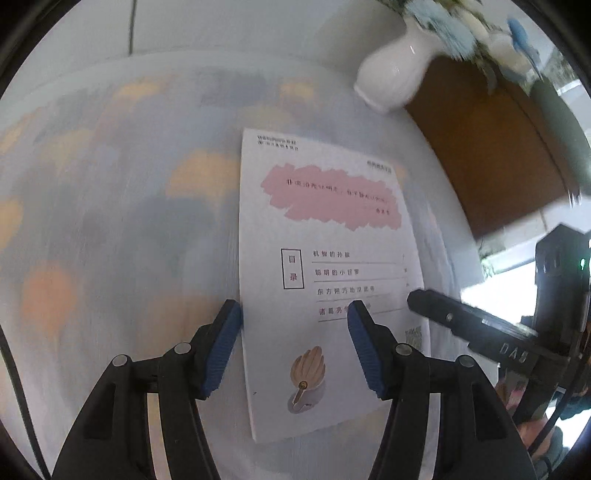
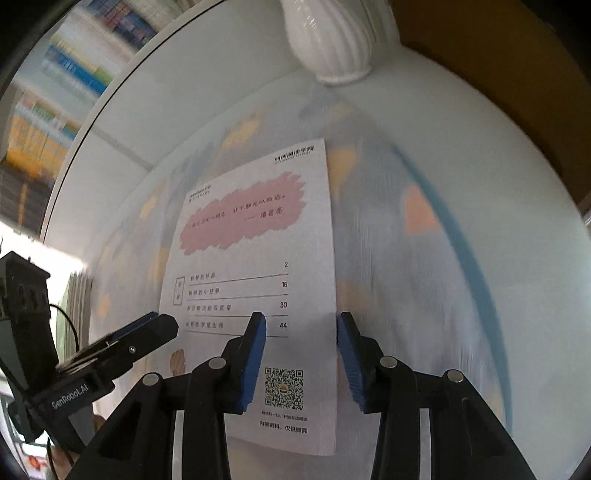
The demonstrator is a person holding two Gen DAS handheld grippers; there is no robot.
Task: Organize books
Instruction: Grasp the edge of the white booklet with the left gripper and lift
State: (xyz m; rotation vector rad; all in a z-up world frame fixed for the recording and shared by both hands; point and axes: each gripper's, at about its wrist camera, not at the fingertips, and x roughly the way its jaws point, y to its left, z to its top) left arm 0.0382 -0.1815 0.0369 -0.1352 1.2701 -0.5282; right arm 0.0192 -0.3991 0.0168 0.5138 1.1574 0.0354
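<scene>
A thin white book [image 1: 325, 280] with a pink patch and a printed contents list lies flat on the patterned tablecloth [image 1: 110, 206]. My left gripper [image 1: 294, 308] stands over the book's near left part. Its left finger is at the book's left edge and its right finger is above the cover, with the jaws apart. In the right wrist view the same book [image 2: 258, 258] shows its QR code. My right gripper [image 2: 301, 317] straddles the book's right edge, one finger over the cover and one just outside it. Neither gripper's pads squeeze the book.
A white ribbed vase [image 2: 328, 37] holding flowers [image 1: 461, 29] stands on the round table beyond the book's far end. Shelves full of books [image 2: 55, 110] lie past the table's left rim. Brown floor [image 1: 480, 155] shows past the right rim.
</scene>
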